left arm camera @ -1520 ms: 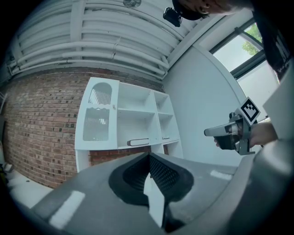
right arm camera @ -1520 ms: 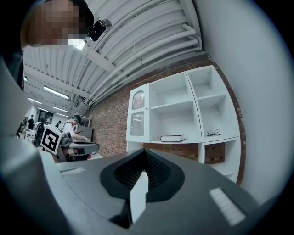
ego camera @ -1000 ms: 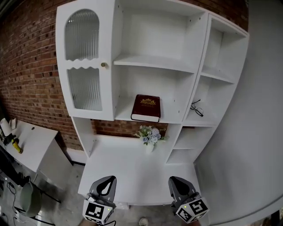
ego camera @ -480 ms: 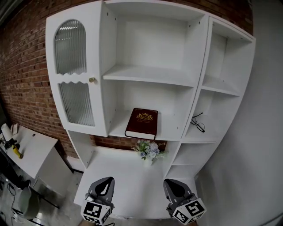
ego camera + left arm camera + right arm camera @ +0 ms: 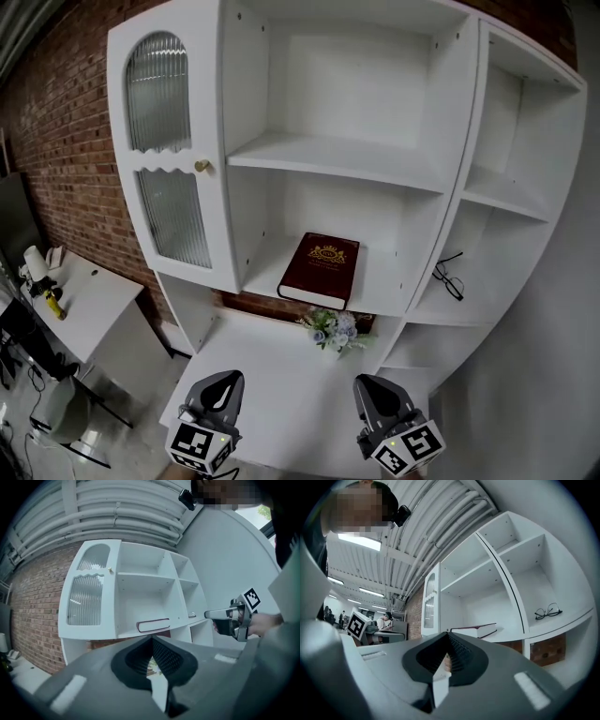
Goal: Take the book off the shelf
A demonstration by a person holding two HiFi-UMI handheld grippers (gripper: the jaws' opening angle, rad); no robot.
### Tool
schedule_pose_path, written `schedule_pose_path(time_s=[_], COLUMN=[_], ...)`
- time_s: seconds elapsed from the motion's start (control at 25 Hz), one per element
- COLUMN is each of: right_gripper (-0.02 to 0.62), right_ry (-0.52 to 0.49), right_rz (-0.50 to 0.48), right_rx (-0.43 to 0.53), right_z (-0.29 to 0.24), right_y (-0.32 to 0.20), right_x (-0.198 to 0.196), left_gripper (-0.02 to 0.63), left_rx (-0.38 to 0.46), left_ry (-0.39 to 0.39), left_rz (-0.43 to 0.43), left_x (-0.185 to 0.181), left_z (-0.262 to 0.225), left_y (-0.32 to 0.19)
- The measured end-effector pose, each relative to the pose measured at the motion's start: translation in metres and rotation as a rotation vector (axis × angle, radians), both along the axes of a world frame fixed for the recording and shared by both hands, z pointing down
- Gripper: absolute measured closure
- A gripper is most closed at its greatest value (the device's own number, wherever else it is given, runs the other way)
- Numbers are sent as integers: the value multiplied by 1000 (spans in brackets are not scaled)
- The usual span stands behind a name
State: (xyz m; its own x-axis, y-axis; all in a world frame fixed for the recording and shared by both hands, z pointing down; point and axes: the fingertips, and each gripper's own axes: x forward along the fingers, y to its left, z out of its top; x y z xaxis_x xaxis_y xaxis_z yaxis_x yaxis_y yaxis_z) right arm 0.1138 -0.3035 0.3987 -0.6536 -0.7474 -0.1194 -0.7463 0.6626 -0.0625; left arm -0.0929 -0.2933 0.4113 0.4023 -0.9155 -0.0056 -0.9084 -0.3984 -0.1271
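Brick wall (image 5: 70,131) backs a white shelf unit (image 5: 427,187) with a desk surface (image 5: 272,384) at its foot. The book (image 5: 321,269) is dark red with a gilt emblem on the cover. It lies flat on the lower middle shelf, in an open-fronted compartment.

Left of it is a closed ribbed-glass door (image 5: 169,159) with a small knob (image 5: 201,166). In the right compartment, at about the same level, lies a pair of glasses (image 5: 448,277). A small bunch of flowers (image 5: 337,328) stands on the desk just below the book's shelf edge, between book and grippers. A side table (image 5: 80,309) at far left carries clutter too small to tell.

Left gripper (image 5: 222,380) and right gripper (image 5: 368,382) hover over the desk's near edge, well apart from the book. Both pairs of jaws stand together with nothing between them.

Only the left gripper view shows a hand (image 5: 267,620) holding the right gripper. The right gripper view adds ceiling pipes (image 5: 440,517) and distant people (image 5: 384,619). Both gripper views show the book's pale page edge, side-on from below.
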Motion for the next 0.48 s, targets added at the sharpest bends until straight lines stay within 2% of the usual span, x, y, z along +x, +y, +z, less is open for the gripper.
schedule_pose_path(time_s=[0.24,0.48], right_gripper=[569,569], right_ry=[19,28], right_rz=[-47,-82], right_rx=[-56,-84], right_z=[14,17], right_y=[-15,-23], right_x=[-6,-16], left_gripper=[603,603], left_rx=[-34,-36], left_ry=[2,-31], left_rz=[1,2], left_x=[5,5], left_z=[6,10], left_y=[-5,-24])
